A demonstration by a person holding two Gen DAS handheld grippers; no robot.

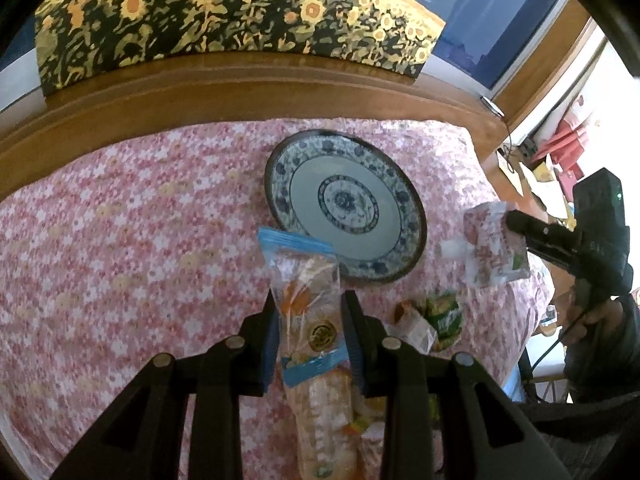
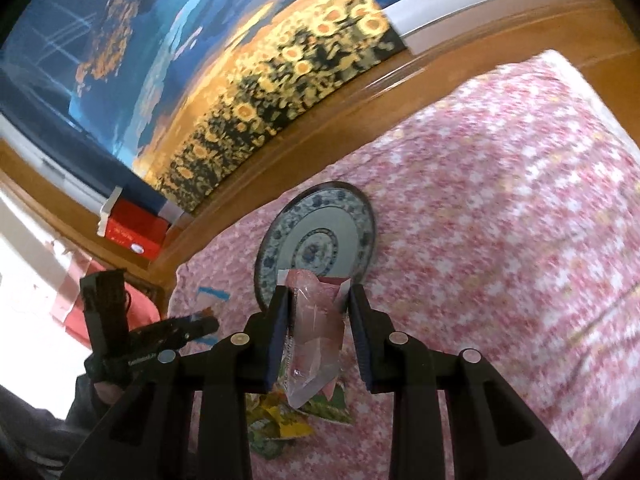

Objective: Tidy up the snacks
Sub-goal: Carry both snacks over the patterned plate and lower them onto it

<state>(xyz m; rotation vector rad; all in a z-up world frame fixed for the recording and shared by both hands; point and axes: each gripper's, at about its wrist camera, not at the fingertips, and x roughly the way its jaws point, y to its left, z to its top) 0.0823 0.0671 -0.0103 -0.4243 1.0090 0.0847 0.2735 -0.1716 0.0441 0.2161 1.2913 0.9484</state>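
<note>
My left gripper (image 1: 310, 300) is shut on a clear snack bag with a blue top strip (image 1: 304, 276), held above the pink floral bedspread (image 1: 140, 220). A blue-and-white patterned plate (image 1: 344, 204) lies just beyond the bag. My right gripper (image 2: 319, 292) is shut on a pink see-through snack packet (image 2: 316, 320), lifted off the bed with the plate (image 2: 320, 236) right behind it. In the left wrist view the right gripper (image 1: 514, 222) holds that packet (image 1: 494, 248) to the right of the plate. The left gripper (image 2: 208, 325) and its bag (image 2: 212, 295) show at the left of the right wrist view.
Loose snack packets lie on the bedspread: a green one (image 1: 444, 314) and a pale one (image 1: 414, 326), also seen under the right gripper (image 2: 280, 420). A wooden headboard (image 1: 240, 92) and a sunflower painting (image 1: 220, 12) stand behind the bed. A red box (image 2: 136, 232) sits beside it.
</note>
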